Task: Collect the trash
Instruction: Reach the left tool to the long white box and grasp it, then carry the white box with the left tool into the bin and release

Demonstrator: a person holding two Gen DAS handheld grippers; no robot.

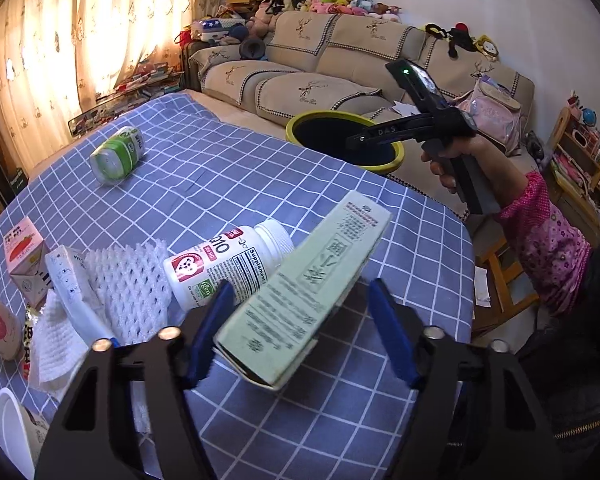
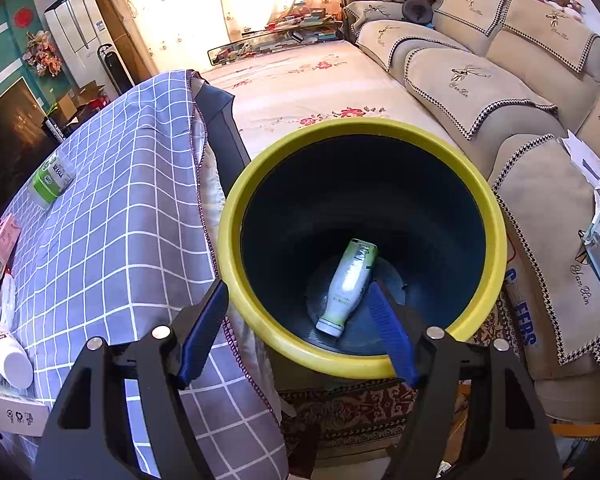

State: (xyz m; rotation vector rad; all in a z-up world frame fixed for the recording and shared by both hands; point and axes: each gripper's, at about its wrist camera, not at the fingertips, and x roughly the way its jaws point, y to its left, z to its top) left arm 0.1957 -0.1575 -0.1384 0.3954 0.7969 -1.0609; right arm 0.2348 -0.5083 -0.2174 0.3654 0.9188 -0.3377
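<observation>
In the left wrist view my left gripper (image 1: 300,328) is open, its blue fingers (image 1: 208,336) on either side of a pale green carton (image 1: 304,300) that lies tilted on the blue checked tablecloth (image 1: 228,184). A white supplement bottle (image 1: 228,260) lies just behind the carton. My right gripper (image 2: 300,332) is open and empty above the yellow-rimmed bin (image 2: 496,232); it also shows in the left wrist view (image 1: 360,142). A green and white bottle (image 2: 350,284) lies at the bottom of the bin.
More trash lies on the table: a green and white can (image 1: 118,154), white foam netting (image 1: 128,280), tissue (image 1: 54,344), a pink carton (image 1: 22,252) and a white cup (image 1: 10,428). The bin (image 1: 300,126) stands past the table's far edge, before a beige sofa (image 1: 340,60).
</observation>
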